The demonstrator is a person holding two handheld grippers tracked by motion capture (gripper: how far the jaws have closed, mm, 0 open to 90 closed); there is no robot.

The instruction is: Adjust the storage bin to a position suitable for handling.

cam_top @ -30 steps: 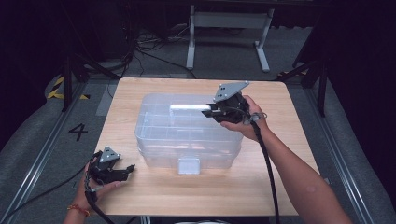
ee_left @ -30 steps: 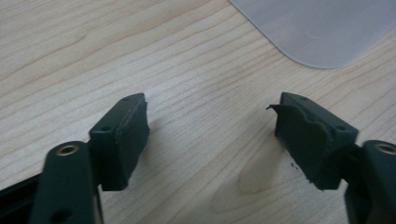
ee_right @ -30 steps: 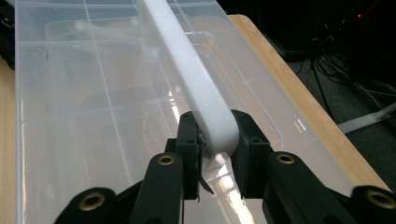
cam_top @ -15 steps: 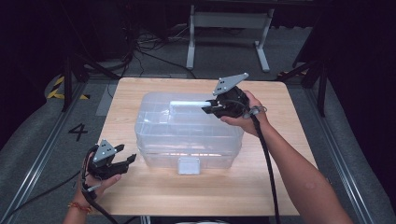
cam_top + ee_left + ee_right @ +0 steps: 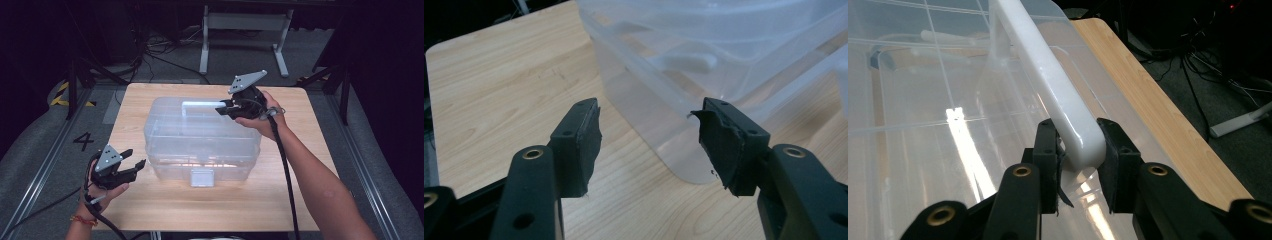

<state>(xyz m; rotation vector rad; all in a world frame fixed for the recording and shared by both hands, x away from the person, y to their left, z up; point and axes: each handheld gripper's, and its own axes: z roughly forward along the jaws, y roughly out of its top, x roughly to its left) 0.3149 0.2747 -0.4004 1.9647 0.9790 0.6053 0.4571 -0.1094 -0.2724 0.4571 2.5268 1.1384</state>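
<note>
Wooden table (image 5: 165, 210) carries a clear lidded storage box (image 5: 200, 145). Right gripper (image 5: 1075, 150) is clamped on its white handle (image 5: 1043, 75); left gripper (image 5: 646, 135), jaws just narrowing with nothing between them, hangs beside the box's corner.

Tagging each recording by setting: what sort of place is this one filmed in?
Probably a lab or studio recording rig, not a home. A bare wooden table stands on dark floor with loose cables behind it, metal rails run alongside, and a floor marking "4" sits beside it.
</note>
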